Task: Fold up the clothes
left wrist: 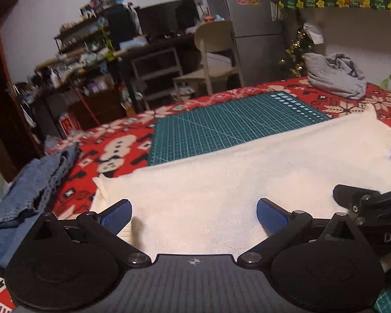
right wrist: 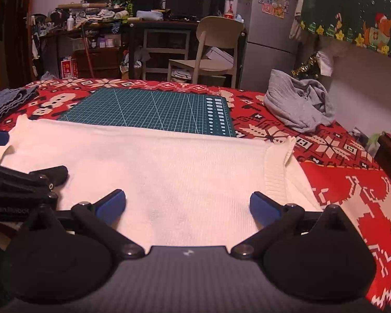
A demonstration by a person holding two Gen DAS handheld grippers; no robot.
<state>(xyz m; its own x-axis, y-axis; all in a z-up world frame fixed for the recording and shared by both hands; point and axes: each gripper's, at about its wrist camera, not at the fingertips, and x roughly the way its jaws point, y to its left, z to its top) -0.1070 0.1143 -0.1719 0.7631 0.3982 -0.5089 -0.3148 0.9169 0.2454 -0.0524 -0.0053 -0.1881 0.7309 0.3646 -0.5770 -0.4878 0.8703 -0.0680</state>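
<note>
**Both grippers wide open over the white sweater**

The left gripper (left wrist: pixel 194 215) has its jaws spread as wide as they go, with nothing between the 2 blue pads (left wrist: pixel 269 217) — only the white sweater (left wrist: pixel 221 172) shows in the gap below them. The right gripper (right wrist: pixel 187 207) is spread just as wide and also holds nothing. The 2 tools sit side by side at the near edge of the sweater, each visible at the edge of the other's view.

The sweater lies flat across the red patterned tablecloth (right wrist: pixel 352 182), its far edge overlapping a green cutting mat (right wrist: pixel 153 109). In the right wrist view its ribbed hem (right wrist: pixel 275 172) is at the right end, 1 corner curling up.

A crumpled grey garment (right wrist: pixel 297 107) sits at the far right of the table, well apart from the sweater — a blue denim piece (left wrist: pixel 31 182) lies at the left. Beyond the table stand a pale chair (right wrist: pixel 213 49) and cluttered shelves (left wrist: pixel 91 60).
</note>
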